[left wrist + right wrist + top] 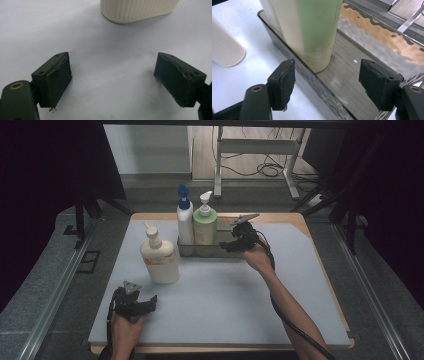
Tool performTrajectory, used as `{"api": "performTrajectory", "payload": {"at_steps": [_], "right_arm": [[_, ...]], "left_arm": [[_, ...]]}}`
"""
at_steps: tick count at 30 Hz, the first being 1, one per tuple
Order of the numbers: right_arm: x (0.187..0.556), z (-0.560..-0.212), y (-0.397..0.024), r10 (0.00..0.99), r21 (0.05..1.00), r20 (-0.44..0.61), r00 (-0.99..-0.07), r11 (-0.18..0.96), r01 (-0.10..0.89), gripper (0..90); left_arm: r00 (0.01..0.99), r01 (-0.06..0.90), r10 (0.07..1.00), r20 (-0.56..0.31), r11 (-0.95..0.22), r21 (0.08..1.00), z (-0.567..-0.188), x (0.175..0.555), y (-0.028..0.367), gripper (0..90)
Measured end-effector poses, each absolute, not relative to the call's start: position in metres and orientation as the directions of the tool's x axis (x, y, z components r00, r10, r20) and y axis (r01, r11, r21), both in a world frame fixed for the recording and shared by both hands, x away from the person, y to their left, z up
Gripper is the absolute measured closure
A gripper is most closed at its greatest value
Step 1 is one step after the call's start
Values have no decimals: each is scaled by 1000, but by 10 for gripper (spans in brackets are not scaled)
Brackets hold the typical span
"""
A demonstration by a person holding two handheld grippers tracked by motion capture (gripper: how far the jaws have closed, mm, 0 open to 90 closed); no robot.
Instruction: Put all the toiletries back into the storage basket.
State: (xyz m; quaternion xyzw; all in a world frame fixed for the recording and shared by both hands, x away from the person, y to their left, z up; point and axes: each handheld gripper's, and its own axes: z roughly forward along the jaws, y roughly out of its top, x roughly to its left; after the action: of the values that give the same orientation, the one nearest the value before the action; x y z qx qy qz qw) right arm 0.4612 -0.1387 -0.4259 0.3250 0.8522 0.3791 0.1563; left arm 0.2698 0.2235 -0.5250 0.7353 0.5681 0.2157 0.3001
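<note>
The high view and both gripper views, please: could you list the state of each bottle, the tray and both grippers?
Green pump bottle: upright, inside the tray.
White bottle with blue pump: upright in the tray, left of the green one.
Cream pump bottle: upright on the white mat, outside the tray.
Clear oblong tray: right half free.
Right gripper: open at the tray, holding nothing.
Left gripper: open, empty.

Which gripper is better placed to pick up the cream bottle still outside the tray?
Left. The left gripper sits open just before the cream bottle; the right gripper is at the tray.
</note>
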Motion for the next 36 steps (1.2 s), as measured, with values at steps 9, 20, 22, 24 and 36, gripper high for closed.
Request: {"api": "performTrajectory", "payload": {"at_steps": [9, 20, 22, 24, 36], "right_arm": [[447, -424, -143, 654, 747, -47, -755, 525, 408, 160], [430, -424, -155, 633, 745, -58, -772, 542, 388, 92], [428, -423, -156, 631, 743, -68, -773, 548, 383, 65], [424, -423, -157, 631, 742, -75, -772, 553, 379, 41], [404, -429, -167, 614, 739, -90, -784, 569, 361, 0]], "left_arm": [[261, 706, 965, -24, -175, 686, -525, 270, 223, 137], [262, 706, 965, -23, -175, 687, -525, 270, 223, 137], [262, 706, 965, -23, -175, 686, -525, 270, 223, 137], [261, 706, 965, -24, -175, 687, -525, 270, 223, 137], [261, 706, 965, -23, -175, 687, -525, 270, 223, 137]]}}
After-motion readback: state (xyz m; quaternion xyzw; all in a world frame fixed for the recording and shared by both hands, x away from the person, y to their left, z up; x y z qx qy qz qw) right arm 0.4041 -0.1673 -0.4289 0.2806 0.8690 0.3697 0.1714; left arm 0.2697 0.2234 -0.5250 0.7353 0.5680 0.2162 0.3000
